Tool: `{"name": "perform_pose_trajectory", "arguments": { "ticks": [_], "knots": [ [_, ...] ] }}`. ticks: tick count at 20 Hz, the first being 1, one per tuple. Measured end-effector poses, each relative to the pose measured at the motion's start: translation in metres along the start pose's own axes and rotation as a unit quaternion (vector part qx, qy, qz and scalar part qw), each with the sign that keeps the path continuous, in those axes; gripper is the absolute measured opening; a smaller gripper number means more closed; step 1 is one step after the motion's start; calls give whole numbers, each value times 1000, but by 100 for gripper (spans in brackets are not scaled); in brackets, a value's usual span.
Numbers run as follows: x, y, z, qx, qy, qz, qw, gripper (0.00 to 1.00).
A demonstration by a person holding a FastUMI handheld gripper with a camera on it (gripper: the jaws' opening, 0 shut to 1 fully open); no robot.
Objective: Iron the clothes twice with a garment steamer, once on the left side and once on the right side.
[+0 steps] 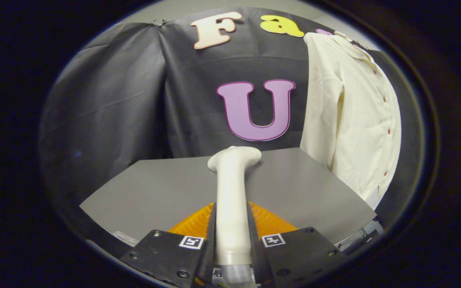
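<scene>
The tool (232,240) is clamped on the handle of the garment steamer (232,188): both fingers press against the handle's sides, one on each side, with no gap visible. The steamer's long axis runs straight ahead along the fingers, and its head (236,156) sits at the far end, beyond the fingertips, above the grey surface (154,188). A ribbed hose fitting (236,274) leaves the handle's near end, between the fingers. The cream button-front shirt (350,120) hangs upright against the booth wall, ahead and to the right of the steamer head and well apart from it; its hem reaches down to the right rear edge of the surface. The shirt's long axis is vertical, roughly at right angles to the steamer's axis. The steamer head is not in contact with the fabric, so neither pass appears to have begun. The coming move likely requires swinging the head rightward and forward, then raising it to reach the shirt's nearer, left panel first.
</scene>
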State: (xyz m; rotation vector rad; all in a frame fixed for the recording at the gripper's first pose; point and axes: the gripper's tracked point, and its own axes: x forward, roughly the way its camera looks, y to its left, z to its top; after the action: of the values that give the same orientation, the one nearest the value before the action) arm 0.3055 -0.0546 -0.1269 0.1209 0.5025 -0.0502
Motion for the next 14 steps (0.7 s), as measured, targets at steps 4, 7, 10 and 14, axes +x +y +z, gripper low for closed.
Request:
{"name": "perform_pose_trajectory", "arguments": {
  "ticks": [4,7,10,14],
  "knots": [
    [-6,5,7,-33,-38,5,999,37],
    [-18,3,10,-39,-62,17,997,36],
    [-37,-9,19,-16,-83,23,996,36],
    [-67,-37,30,-13,-105,21,994,36]
  ]
}}
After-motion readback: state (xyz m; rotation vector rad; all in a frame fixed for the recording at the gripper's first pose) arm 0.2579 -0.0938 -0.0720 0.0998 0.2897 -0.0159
